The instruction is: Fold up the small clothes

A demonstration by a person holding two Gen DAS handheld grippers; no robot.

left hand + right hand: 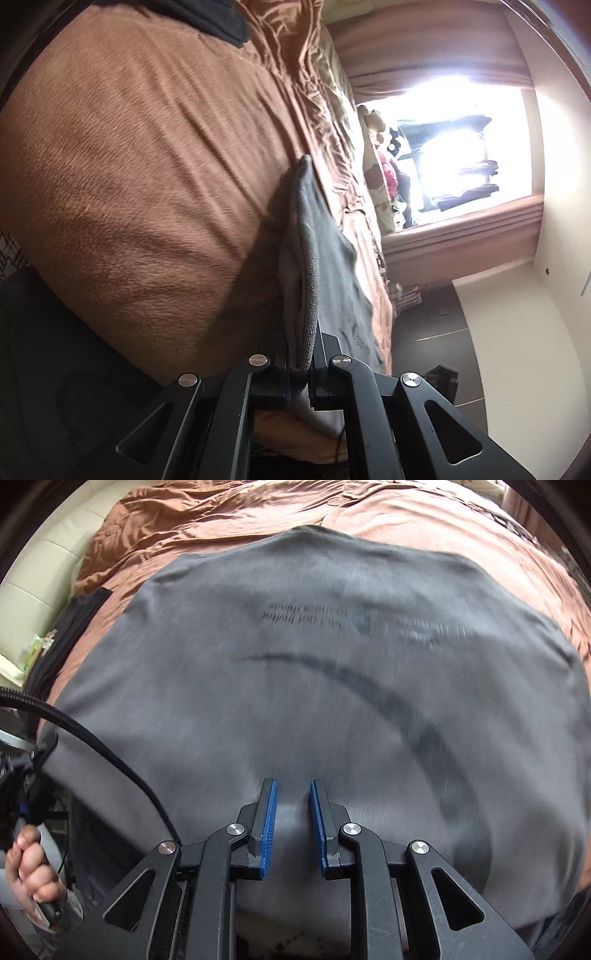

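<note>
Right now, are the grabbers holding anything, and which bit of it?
The left gripper has its jaws shut on an edge of the grey T-shirt. The right gripper holds nothing; its jaws stand apart above the shirt.

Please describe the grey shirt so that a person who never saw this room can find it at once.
Find the bed with the brown cover. The grey T-shirt lies spread on it, one edge pinched in the left gripper. Its grey colour and faint dark lettering set it apart from the black garment at the bed's side.
</note>
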